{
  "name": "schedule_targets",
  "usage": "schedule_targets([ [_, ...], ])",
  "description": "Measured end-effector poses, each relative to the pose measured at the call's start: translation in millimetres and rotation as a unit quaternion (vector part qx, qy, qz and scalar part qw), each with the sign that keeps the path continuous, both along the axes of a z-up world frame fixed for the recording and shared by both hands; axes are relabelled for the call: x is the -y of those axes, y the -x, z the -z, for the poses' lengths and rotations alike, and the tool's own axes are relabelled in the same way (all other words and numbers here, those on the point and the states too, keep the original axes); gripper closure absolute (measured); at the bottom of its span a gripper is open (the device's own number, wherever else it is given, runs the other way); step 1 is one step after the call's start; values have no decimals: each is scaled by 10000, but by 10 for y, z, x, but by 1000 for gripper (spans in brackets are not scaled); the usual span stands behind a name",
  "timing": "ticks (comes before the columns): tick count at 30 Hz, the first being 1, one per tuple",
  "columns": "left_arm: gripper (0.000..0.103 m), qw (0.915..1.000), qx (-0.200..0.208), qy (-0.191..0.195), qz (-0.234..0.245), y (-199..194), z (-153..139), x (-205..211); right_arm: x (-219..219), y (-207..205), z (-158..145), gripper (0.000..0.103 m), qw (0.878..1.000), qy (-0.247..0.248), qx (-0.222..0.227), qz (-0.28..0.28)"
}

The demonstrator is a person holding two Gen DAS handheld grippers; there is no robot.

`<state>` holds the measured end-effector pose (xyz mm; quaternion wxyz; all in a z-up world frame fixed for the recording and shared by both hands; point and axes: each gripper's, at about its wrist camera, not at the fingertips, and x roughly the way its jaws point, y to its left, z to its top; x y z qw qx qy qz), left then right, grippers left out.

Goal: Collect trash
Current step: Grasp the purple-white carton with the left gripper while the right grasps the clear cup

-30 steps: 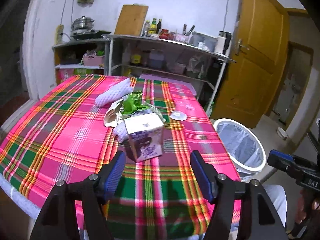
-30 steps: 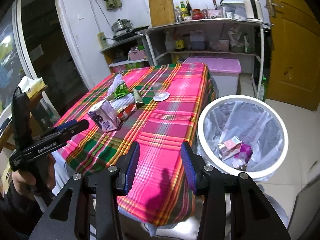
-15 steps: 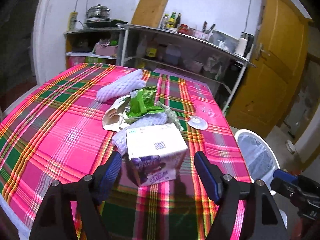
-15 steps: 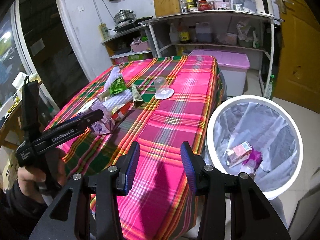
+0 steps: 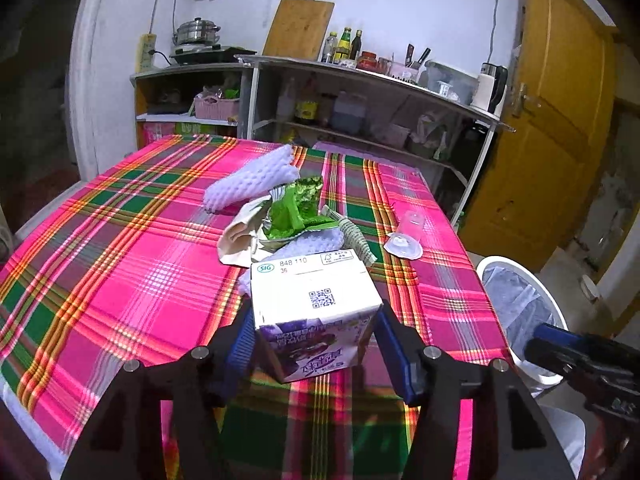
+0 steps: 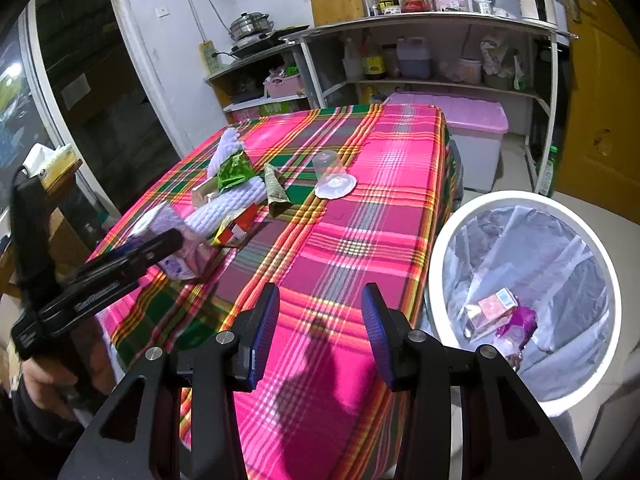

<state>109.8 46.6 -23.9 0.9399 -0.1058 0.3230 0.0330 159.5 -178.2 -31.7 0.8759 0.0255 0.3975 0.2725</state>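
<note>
A white and purple milk carton [image 5: 312, 292] stands near the front of the plaid table [image 5: 120, 264]. My left gripper [image 5: 316, 344] has it between its jaws, which are closing; both blue pads [image 5: 240, 344] touch its sides. Just behind it lie a green wrapper [image 5: 296, 208], a white foam net [image 5: 252, 180], crumpled paper and a clear plastic cup [image 5: 408, 236]. In the right wrist view the left gripper [image 6: 160, 244] covers part of the carton [image 6: 180, 264]. My right gripper [image 6: 320, 328] hangs open and empty over the table's near corner, beside the white bin [image 6: 516, 200].
The lined bin holds a pink carton [image 6: 496, 308] and purple scraps. A striped paper cone [image 6: 276, 188] lies by the cup [image 6: 332, 176]. Behind the table stand grey shelves [image 5: 360, 80] with bottles, a pink-lidded box [image 6: 472, 116] and a yellow door [image 5: 560, 120].
My left gripper came forward over the table until the carton sat between its jaws, then narrowed onto it. My right gripper drifted closer to the table, still open by the same amount.
</note>
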Motion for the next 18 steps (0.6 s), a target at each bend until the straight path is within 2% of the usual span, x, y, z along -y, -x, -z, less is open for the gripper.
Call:
schedule_targets([
  [6,45,10000,47,31,-31,137,-59,-98,-182,-229,-18,59,9998,197,70,-30],
  [18,45,9999,49,68,-80,122,-46,-263,-636,-874,80,59,9968,766,82,-232],
])
